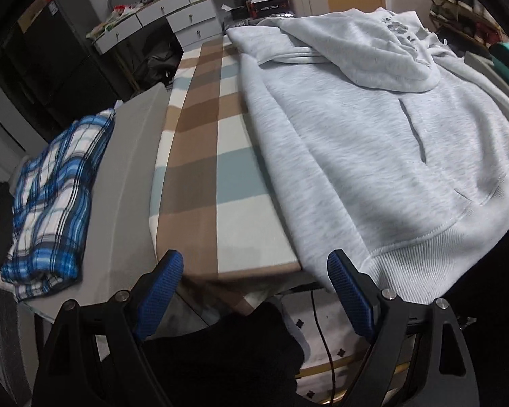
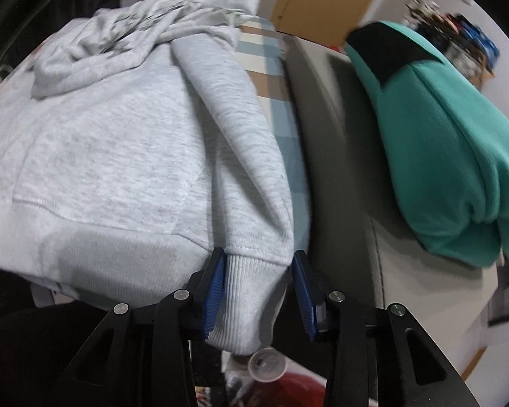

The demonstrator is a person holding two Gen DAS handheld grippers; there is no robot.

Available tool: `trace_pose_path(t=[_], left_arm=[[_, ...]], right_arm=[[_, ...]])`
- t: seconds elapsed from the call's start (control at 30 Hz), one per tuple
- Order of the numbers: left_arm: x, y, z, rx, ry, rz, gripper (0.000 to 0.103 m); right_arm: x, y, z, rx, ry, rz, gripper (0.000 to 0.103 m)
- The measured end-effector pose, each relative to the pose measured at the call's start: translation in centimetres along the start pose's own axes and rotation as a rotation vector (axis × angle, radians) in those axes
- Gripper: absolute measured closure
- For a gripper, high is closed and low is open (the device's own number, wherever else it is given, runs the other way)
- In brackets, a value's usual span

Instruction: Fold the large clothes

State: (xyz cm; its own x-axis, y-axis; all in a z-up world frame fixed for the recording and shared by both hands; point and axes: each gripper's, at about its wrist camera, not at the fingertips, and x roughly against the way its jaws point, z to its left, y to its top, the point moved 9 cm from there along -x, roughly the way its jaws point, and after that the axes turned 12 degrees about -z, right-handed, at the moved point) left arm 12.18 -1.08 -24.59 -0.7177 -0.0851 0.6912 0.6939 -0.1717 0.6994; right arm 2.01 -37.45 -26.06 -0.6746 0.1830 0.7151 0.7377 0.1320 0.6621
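The pale grey fleece hoodie (image 1: 373,156) lies spread front-up on the brown, cream and blue checked cloth (image 1: 200,176) covering the table, its hood (image 1: 363,51) flopped down over the chest and its ribbed hem at the near edge. In the right wrist view its right sleeve (image 2: 234,142) runs down the right side of the body toward me, and the ribbed cuff (image 2: 244,298) hangs between the blue pads of my right gripper (image 2: 258,291). The jaws stand apart on either side of that cuff; the left pad seems to touch the rib, the right pad looks just clear, so I judge it is not yet clamped.

To do this well, I should close squarely on the cuff, taking both layers of the rib, then carry the sleeve across the chest without dragging the body along. Keeping the sleeve flat as it travels should avoid a twist at the shoulder.

My left gripper (image 1: 254,291) hovers off the near edge of the table, jaws wide apart and holding nothing, pointing along the checked cloth with the hoodie's hem just to its right. It is well placed to pin the hem if the body slides.

A folded blue and white plaid garment (image 1: 51,196) rests on a grey surface to the left; a teal sweatshirt (image 2: 451,156) lies heaped to the right.
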Motion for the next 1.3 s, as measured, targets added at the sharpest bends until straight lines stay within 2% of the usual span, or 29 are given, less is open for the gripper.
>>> trace_pose_path(t=[0.17,0.23,0.27,0.3,0.37,0.43,0.53,0.57,0.6,0.63,0.67,0.73,0.8,0.9,0.93,0.97,1.0,1.03,1.07,1.13,1.3], left_arm=[[0.3,-1.8,-1.5,0.104,-0.14,0.059,0.018],[-0.1,-3.2,-2.7,0.136,-0.191,0.101,0.018],[-0.2,-3.7,-3.2,0.155,-0.216,0.118,0.018],[-0.5,-4.5,-3.9,0.193,-0.26,0.148,0.018],[-0.8,-5.2,-4.7,0.282,-0.324,0.177,0.018],[-1.1,-5.3,-4.9,0.356,-0.359,0.169,0.018],[-1.2,-4.9,-4.9,0.458,-0.44,0.14,0.018],[-1.0,-4.6,-5.1,0.503,-0.499,0.123,0.018],[-0.7,-4.5,-5.3,0.524,-0.542,0.117,0.019],[-0.4,-4.5,-6.1,0.541,-0.63,0.12,0.018],[-0.4,-4.6,-6.7,0.543,-0.676,0.134,0.018],[-1.0,-5.0,-7.4,0.536,-0.696,0.167,0.018],[-1.9,-5.5,-7.6,0.553,-0.681,0.196,0.019],[-2.0,-6.3,-7.5,0.604,-0.701,0.231,0.019],[-1.9,-6.7,-7.3,0.613,-0.699,0.244,0.022],[-1.6,-7.0,-7.2,0.617,-0.701,0.244,0.046],[-1.3,-7.4,-7.1,0.612,-0.703,0.251,0.064],[-1.1,-7.5,-7.1,0.602,-0.702,0.26,0.091],[-0.8,-7.8,-6.8,0.591,-0.686,0.258,0.096],[-0.7,-7.6,-6.1,0.594,-0.682,0.253,0.098],[0.8,-7.7,-4.0,0.561,-0.617,0.218,0.099]], right_arm=[[1.9,0.3,-0.7,-0.061,-0.008,-0.066,0.067],[3.8,0.6,-1.3,-0.093,-0.015,-0.115,0.062],[5.2,1.2,-1.2,-0.136,0.011,-0.164,0.057],[6.2,1.7,-1.2,-0.168,0.045,-0.201,0.055],[9.3,3.4,-0.6,-0.251,0.139,-0.303,0.042],[11.4,4.6,0.5,-0.304,0.217,-0.378,0.032],[13.7,7.3,4.0,-0.334,0.396,-0.473,0.032],[14.5,8.1,5.6,-0.333,0.477,-0.517,0.03],[14.7,8.6,6.5,-0.33,0.512,-0.536,0.029],[15.1,8.9,7.9,-0.323,0.553,-0.558,0.027],[15.1,9.2,9.7,-0.301,0.601,-0.576,0.027],[14.8,9.4,12.0,-0.262,0.655,-0.576,0.027],[14.7,9.8,13.5,-0.213,0.684,-0.549,0.027],[15.9,9.6,13.5,-0.219,0.725,-0.611,0.025],[15.5,9.5,13.9,-0.215,0.718,-0.604,0.023],[15.2,9.4,14.0,-0.214,0.71,-0.592,0.022],[15.0,9.2,14.0,-0.215,0.712,-0.577,0.022],[14.5,9.3,14.2,-0.221,0.719,-0.571,0.022],[14.4,9.3,13.9,-0.237,0.722,-0.571,0.022],[14.2,9.3,13.4,-0.273,0.728,-0.57,0.022],[14.3,9.0,12.8,-0.313,0.725,-0.567,0.022]])
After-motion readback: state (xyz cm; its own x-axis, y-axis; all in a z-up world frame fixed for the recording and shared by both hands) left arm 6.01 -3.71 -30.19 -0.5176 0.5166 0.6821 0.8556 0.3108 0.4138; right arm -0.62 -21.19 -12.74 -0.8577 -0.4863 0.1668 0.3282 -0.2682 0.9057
